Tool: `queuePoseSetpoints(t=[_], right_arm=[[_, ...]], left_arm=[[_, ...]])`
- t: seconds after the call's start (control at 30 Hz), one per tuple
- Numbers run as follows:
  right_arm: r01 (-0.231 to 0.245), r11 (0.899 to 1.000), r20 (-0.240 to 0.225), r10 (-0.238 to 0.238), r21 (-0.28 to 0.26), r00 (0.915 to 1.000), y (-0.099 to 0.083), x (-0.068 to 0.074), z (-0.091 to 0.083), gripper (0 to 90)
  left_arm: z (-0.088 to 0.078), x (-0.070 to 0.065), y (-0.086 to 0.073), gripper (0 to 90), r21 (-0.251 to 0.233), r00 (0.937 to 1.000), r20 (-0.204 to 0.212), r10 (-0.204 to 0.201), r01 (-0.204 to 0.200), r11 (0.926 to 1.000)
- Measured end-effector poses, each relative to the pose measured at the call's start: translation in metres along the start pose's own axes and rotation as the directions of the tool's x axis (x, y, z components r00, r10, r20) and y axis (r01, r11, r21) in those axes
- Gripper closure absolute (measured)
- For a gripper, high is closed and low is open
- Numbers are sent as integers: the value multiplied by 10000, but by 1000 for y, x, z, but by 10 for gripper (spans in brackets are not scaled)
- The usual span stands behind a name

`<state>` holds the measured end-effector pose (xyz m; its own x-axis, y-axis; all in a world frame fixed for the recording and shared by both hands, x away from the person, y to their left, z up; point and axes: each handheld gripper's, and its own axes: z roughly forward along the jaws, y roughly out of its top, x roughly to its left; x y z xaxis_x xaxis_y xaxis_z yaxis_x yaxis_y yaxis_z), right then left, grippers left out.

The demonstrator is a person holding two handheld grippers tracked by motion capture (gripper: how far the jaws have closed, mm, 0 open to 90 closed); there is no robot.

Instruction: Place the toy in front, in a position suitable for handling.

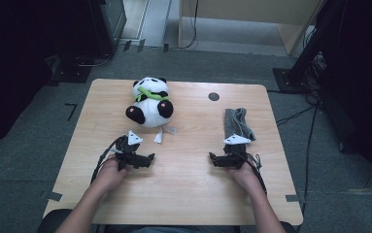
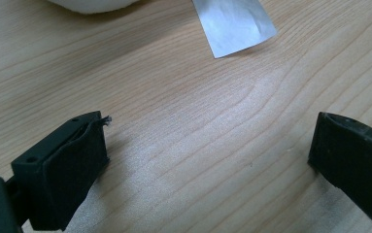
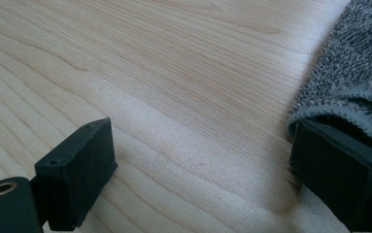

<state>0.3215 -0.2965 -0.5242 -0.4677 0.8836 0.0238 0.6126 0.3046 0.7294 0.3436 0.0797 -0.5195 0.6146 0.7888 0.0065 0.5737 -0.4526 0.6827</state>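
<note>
Left gripper (image 2: 208,160) and right gripper (image 3: 203,170) rest low on the table (image 1: 188,184), jaws wide apart, nothing held. Panda (image 1: 149,103) lies just ahead of the left; grey towel (image 1: 238,124) touches the right's outer jaw. Judgement: work not begun; grasping remains.

Overhead; gripper views near tabletop (image 1: 188,170)

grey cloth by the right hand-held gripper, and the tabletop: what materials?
Grey cloth: looks like terry or microfibre towelling, with a looped matte pile and a stitched hem edge. Tabletop: light wood or wood-look laminate, with printed-looking grain lines and a smooth, faintly shiny finish; which of the two is hard to say.
</note>
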Motion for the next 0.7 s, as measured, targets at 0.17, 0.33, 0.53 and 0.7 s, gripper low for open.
queuePoseSetpoints(t=[0.17,0.33,0.53,0.7], right_arm=[[-30,10000,14,30,11,10000,0,0,0,88],[-39,10000,23,39,10,10000,0,0,0,88],[-45,10000,42,45,2,10000,0,0,-1,88],[-53,10000,52,53,0,10000,-1,0,-1,88]], left_arm=[[0,0,0,1,-1,10000,0,0,0,10000],[0,0,0,1,14,10000,-20,-4,4,10000],[0,0,0,1,12,10000,-22,-9,9,10000],[0,0,0,1,11,10000,-23,-6,6,10000]])
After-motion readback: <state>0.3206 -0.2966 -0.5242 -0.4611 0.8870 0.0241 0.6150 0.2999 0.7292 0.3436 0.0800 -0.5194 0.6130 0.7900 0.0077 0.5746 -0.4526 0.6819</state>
